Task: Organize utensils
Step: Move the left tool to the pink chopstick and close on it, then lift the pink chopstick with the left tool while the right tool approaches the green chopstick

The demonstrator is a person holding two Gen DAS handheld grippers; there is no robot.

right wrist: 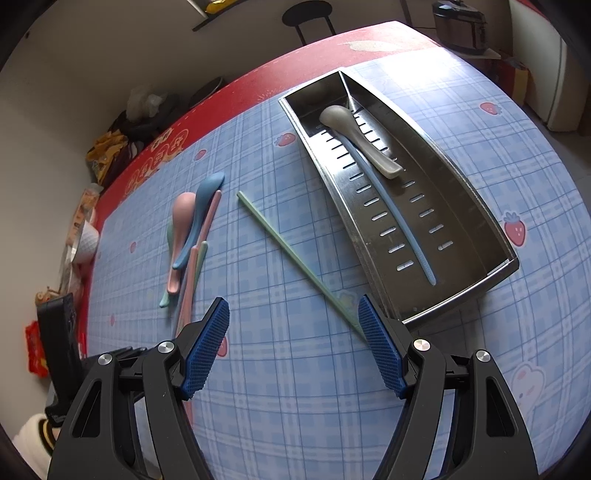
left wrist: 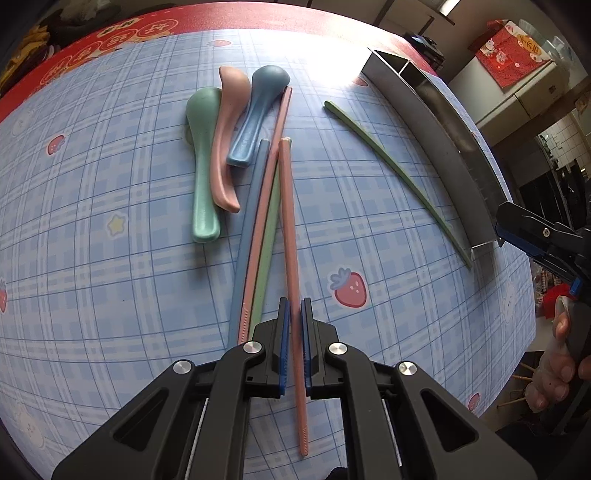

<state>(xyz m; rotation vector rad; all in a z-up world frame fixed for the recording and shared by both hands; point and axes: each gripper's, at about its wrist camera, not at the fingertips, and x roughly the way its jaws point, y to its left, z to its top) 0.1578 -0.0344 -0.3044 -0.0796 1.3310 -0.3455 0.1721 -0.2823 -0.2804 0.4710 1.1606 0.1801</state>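
My left gripper (left wrist: 295,332) is shut on a pink chopstick (left wrist: 290,229) that runs forward over a pile of blue, pink and green chopsticks (left wrist: 258,229). Green (left wrist: 201,166), pink (left wrist: 227,140) and blue (left wrist: 258,110) spoons lie beyond. A lone green chopstick (left wrist: 399,173) lies beside the steel tray (left wrist: 443,147). My right gripper (right wrist: 293,347) is open and empty above the table, near that green chopstick (right wrist: 295,258). The tray (right wrist: 332,177) holds a grey spoon (right wrist: 358,140) and a blue chopstick (right wrist: 399,221).
The table has a blue plaid cloth (left wrist: 110,258) with a red border (right wrist: 221,122). Clutter sits past the far left edge (right wrist: 110,147). A rice cooker (right wrist: 460,22) stands at the far right. The right gripper also shows in the left wrist view (left wrist: 532,236).
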